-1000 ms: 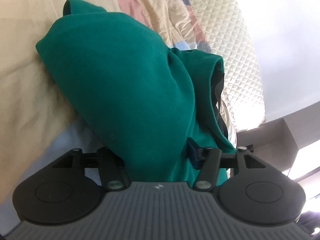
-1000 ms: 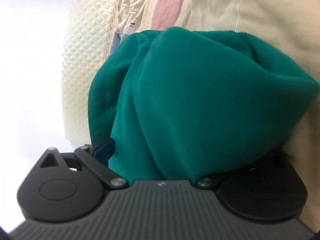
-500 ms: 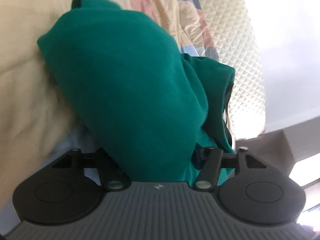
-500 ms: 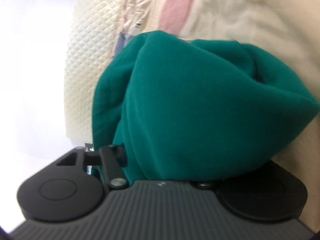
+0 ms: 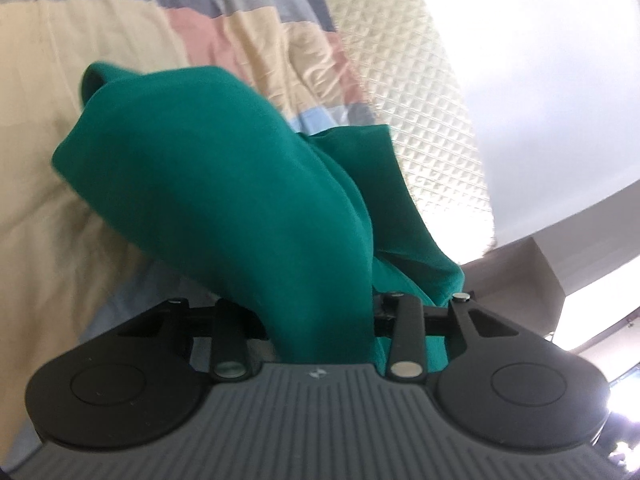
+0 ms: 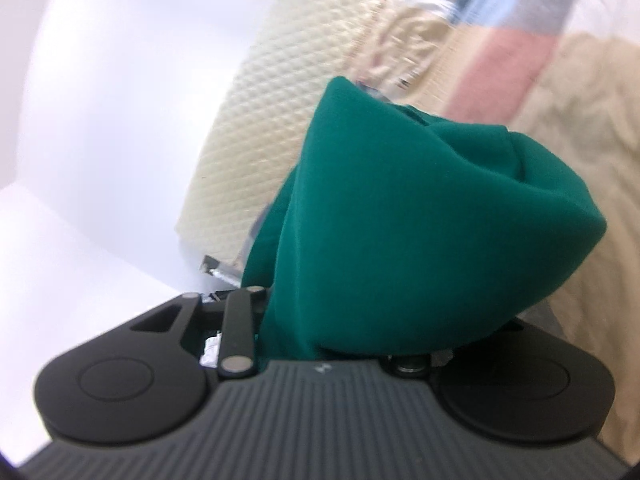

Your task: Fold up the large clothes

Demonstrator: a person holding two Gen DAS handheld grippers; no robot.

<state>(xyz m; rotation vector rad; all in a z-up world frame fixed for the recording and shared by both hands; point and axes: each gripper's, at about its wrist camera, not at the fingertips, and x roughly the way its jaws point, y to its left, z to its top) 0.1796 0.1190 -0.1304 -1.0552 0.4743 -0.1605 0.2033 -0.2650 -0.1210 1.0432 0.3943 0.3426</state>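
Item: green garment (image 5: 224,184), bunched, hanging off both grippers above patchwork quilt (image 5: 240,44).
Left gripper (image 5: 320,312): jaws closing on thick fold.
Right gripper (image 6: 340,328): jaws closing on cloth, fingertips being hidden.
Risk: uneven bite slipping; bulk dragging across quilt, ruining fold.

We can't read any text here, just a tiny blurry logo mark on each gripper body.
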